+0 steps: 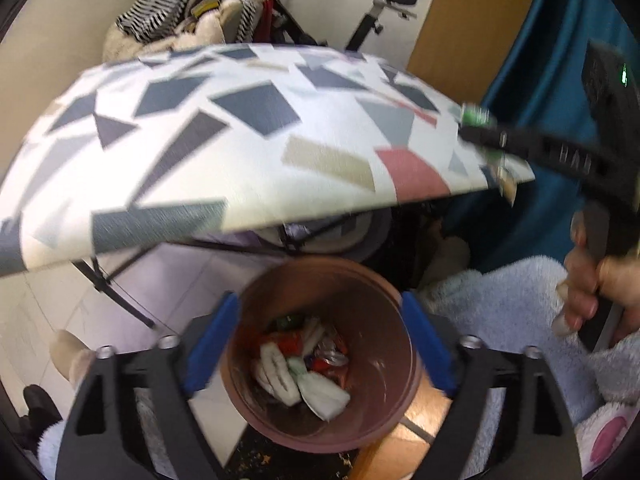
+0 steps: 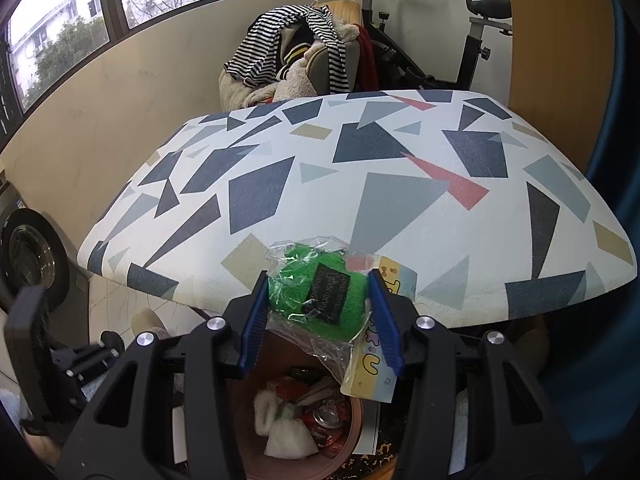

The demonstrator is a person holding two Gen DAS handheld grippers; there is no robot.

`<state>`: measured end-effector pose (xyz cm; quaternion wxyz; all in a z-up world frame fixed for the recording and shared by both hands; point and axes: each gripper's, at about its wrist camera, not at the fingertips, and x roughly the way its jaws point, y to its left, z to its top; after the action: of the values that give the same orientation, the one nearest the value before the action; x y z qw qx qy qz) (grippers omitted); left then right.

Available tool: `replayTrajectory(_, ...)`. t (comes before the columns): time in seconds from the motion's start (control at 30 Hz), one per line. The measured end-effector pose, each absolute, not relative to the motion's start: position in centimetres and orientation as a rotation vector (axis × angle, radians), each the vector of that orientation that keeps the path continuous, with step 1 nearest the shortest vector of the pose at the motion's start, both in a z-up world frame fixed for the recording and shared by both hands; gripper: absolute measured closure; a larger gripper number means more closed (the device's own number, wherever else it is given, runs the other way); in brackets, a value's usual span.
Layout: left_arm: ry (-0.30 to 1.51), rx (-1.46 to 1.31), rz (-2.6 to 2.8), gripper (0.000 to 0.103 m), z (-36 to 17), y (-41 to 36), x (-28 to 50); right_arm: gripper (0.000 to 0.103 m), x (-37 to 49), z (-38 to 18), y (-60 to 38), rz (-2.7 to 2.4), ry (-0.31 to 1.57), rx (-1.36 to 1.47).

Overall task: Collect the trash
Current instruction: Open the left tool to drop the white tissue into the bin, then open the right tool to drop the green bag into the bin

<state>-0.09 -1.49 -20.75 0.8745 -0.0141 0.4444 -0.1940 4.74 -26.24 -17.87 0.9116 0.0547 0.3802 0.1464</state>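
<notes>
My left gripper (image 1: pixel 320 344) is shut on the rim of a brown round trash bin (image 1: pixel 376 412), with a blue finger on each side of it. The bin holds crumpled white tissues, red wrappers and other trash (image 1: pixel 304 364). My right gripper (image 2: pixel 320 316) is shut on a green knitted item in a clear plastic bag (image 2: pixel 316 296), with a yellow card tag hanging from it. It holds the bag just above the bin (image 2: pixel 352 444). The right gripper also shows in the left wrist view (image 1: pixel 480 132), blurred, at the table's right edge.
A table with a patterned geometric cloth (image 2: pixel 360 184) stands behind the bin; its front edge overhangs it (image 1: pixel 240 152). A chair piled with striped clothes (image 2: pixel 296 52) and an exercise bike (image 2: pixel 460 40) stand behind. A teal curtain (image 1: pixel 552 80) hangs at right.
</notes>
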Motion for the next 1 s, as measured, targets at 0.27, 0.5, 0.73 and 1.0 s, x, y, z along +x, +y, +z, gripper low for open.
replayTrajectory(0.27, 0.808, 0.013, -0.31, 0.006, -16.7, 0.0, -0.2, 0.053, 4.3, -19.0, -25.1, 0.334, 0.837, 0.088)
replayTrajectory(0.5, 0.781, 0.006, -0.238, 0.006, -15.6, 1.7, -0.2, 0.053, 3.6, -20.8, -23.3, 0.371, 0.917, 0.065)
replayTrajectory(0.73, 0.76, 0.009, -0.17, 0.006, -15.3, 2.7, -0.4, 0.052, 3.0, -22.9, -21.6, 0.404, 0.988, 0.045)
replayTrajectory(1.0, 0.738, 0.016, -0.123, 0.006, -14.6, 3.1, -0.2, 0.038, 2.5, -24.0, -20.5, 0.423, 1.012, 0.023)
